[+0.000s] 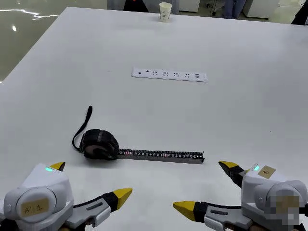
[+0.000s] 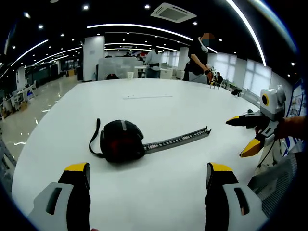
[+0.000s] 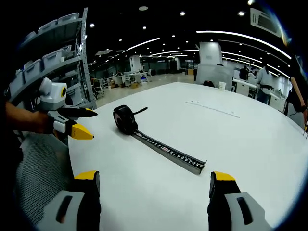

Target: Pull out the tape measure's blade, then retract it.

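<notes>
Tape measure (image 1: 98, 144) lies on the table (image 1: 231, 106), with its blade (image 1: 161, 155) drawn out flat to the right. Left gripper (image 1: 90, 180) and right gripper (image 1: 204, 186) hover nearer the person, both with jaws spread and empty, clear of the tape measure.

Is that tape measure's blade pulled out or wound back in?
Pulled out: the blade lies flat on the white table, stretching well clear of its black case.

"A1" sticker (image 1: 34, 207) on left claw (image 1: 90, 180)
</notes>
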